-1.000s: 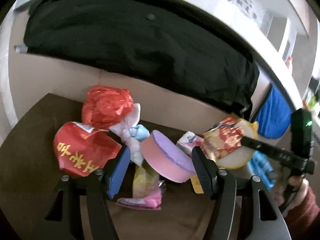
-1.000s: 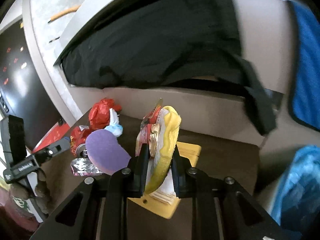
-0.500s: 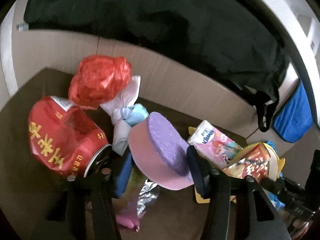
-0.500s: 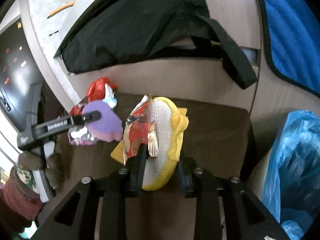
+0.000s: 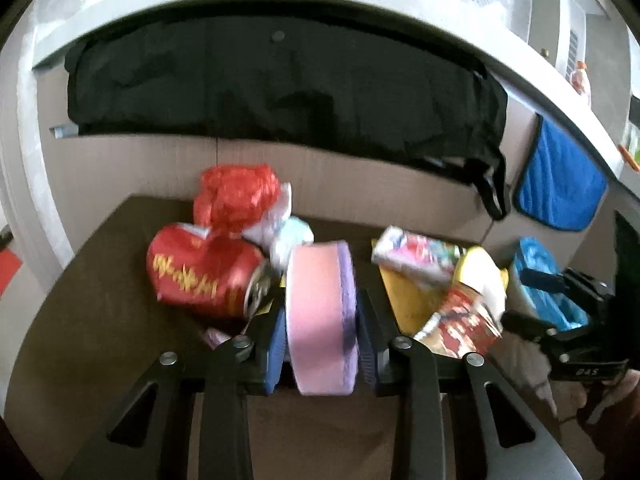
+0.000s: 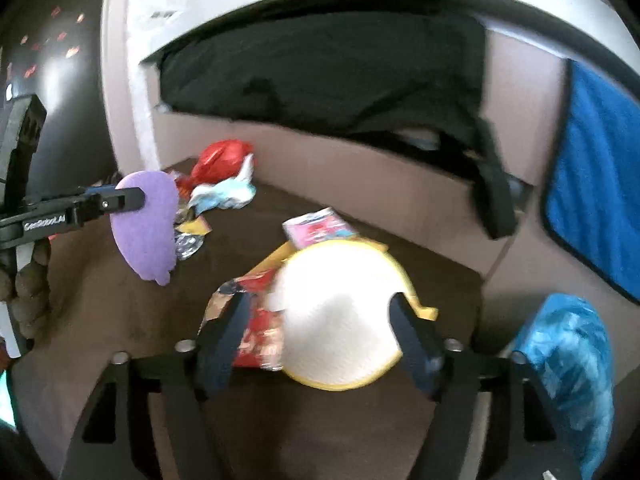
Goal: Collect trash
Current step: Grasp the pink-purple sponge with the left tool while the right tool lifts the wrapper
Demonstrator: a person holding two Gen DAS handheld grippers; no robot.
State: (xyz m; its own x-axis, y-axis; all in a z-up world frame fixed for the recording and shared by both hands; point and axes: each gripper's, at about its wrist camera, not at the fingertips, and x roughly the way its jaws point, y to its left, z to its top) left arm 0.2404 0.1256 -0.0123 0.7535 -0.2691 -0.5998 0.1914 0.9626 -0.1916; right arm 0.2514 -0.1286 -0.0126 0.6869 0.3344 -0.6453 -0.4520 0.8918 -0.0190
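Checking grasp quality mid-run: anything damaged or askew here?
The red can lies on its side, dented, beside the left gripper, which is shut on the pink-purple sponge. The right gripper is open around the yellow-rimmed pad.

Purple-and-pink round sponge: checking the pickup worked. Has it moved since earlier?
Yes. The purple-and-pink round sponge has risen off the brown tabletop, clamped in the left gripper.

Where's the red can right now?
In the left wrist view, the red can lies on the brown table, left of the left gripper, in front of the red bag.

blue bag (image 6: pixel 568 364) cut off right | foil wrapper (image 6: pixel 188 245) partly hidden, maybe crumpled
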